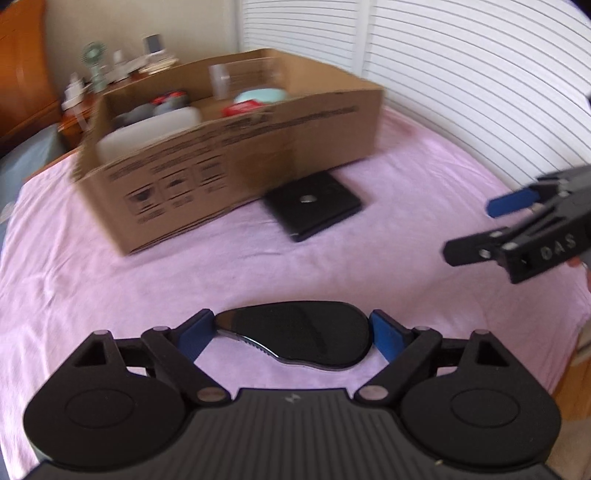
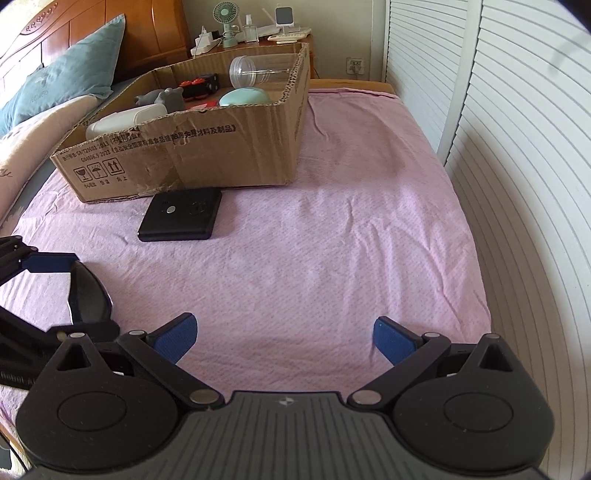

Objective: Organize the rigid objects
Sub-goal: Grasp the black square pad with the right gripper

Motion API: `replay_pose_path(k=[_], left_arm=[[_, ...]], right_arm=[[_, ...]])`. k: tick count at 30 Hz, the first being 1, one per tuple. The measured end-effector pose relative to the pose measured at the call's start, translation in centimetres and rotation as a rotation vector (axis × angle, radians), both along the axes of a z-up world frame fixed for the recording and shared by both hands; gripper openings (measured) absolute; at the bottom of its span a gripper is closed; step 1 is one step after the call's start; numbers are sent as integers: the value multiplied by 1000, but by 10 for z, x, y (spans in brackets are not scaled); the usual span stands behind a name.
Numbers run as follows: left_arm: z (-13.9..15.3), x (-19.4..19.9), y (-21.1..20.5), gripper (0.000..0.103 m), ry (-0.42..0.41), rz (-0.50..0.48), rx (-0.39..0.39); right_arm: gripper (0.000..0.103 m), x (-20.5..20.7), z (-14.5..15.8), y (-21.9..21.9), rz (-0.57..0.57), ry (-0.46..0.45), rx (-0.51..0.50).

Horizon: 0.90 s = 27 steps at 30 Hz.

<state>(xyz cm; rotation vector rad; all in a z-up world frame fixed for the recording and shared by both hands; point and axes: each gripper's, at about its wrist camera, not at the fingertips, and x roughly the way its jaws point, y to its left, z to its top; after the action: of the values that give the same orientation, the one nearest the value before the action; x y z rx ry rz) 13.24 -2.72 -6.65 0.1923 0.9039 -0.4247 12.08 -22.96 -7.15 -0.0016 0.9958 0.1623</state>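
My left gripper is shut on a flat black oval object with a ridged edge, held above the pink bed sheet; it also shows in the right wrist view. My right gripper is open and empty over the sheet; in the left wrist view it is at the right. A black square case lies on the sheet against the front of the open cardboard box, which holds a white bottle, a mint round item, a clear jar and toys.
White louvered doors line the right side of the bed. A nightstand with a small fan and bottles stands behind the box. A teal pillow and wooden headboard are at the back left.
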Motion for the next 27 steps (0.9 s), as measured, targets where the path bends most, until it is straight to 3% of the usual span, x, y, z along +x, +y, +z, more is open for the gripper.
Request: replay_pose_path(k=[10,17,27], left_arm=[[-2,15,47,89,-11,294,-6],[-3,17,52,89,-15,323,-1],[-3,18,63,89,-13,352,-7]], right_arm=[[103,13,-1,37,95,-23,-28],[103,29,-6,66,140,-60,-43],[102,54,-14,92,117,-101,-86]])
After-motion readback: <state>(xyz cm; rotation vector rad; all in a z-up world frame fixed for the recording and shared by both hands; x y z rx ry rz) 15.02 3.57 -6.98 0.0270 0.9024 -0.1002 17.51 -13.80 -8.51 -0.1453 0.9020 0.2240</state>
